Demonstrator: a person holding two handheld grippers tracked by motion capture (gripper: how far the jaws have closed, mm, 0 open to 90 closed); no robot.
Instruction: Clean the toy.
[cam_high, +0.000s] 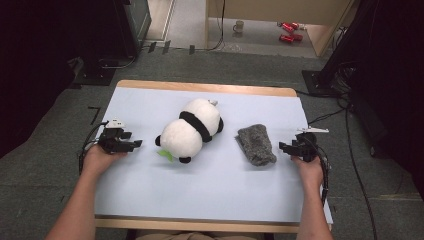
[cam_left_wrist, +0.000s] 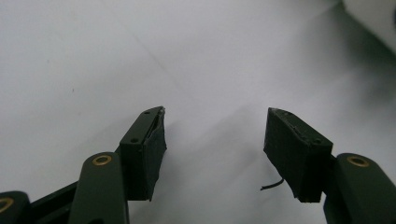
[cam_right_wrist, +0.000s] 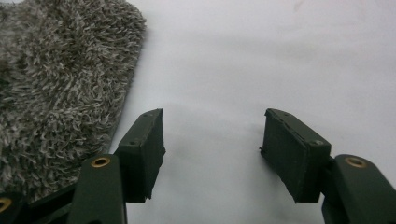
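Observation:
A black-and-white panda plush (cam_high: 192, 130) lies on its side in the middle of the pale blue table cover (cam_high: 215, 185), a green leaf at its front. Right of it lies a grey fuzzy cloth (cam_high: 256, 144), which shows at the left of the right gripper view (cam_right_wrist: 56, 88). My left gripper (cam_high: 137, 144) rests low at the table's left, left of the panda, jaws open over bare cover (cam_left_wrist: 215, 130). My right gripper (cam_high: 282, 148) sits at the right edge, just right of the grey cloth, jaws open with nothing between them (cam_right_wrist: 212, 135).
The table has a wooden rim (cam_high: 200, 87) at its far edge. Beyond it on the floor stand a mug (cam_high: 239, 26) and red cans (cam_high: 289, 31). Dark equipment stands (cam_high: 100, 55) and cables flank the table on both sides.

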